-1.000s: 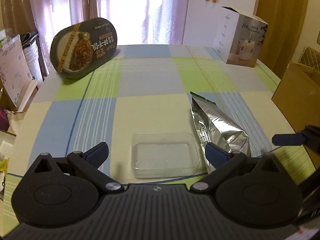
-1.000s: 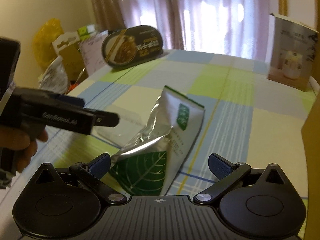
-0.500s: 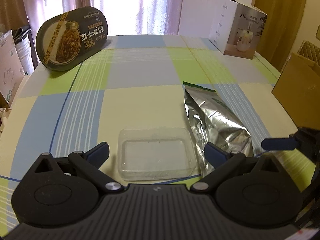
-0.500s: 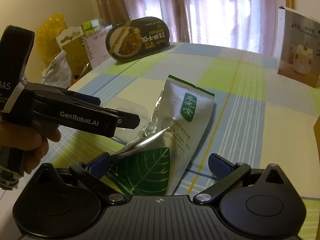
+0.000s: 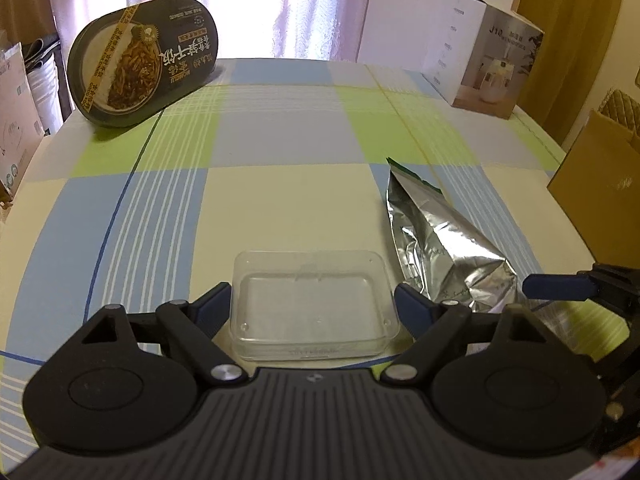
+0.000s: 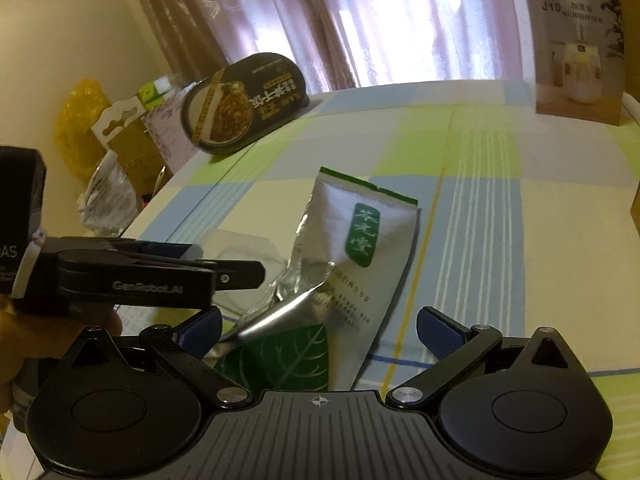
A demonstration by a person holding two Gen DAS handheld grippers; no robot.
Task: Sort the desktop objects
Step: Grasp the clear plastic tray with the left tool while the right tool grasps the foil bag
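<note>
Checked plaid cloth covers the counter (image 5: 280, 200). Crinkly silver foil tea pouch (image 6: 352, 248) with a green leaf print lies flat between the right gripper (image 6: 318, 330)'s wide fingers; clear rigid plastic tray (image 5: 312, 316) sits between the left gripper (image 5: 312, 306)'s wide fingers.
</note>
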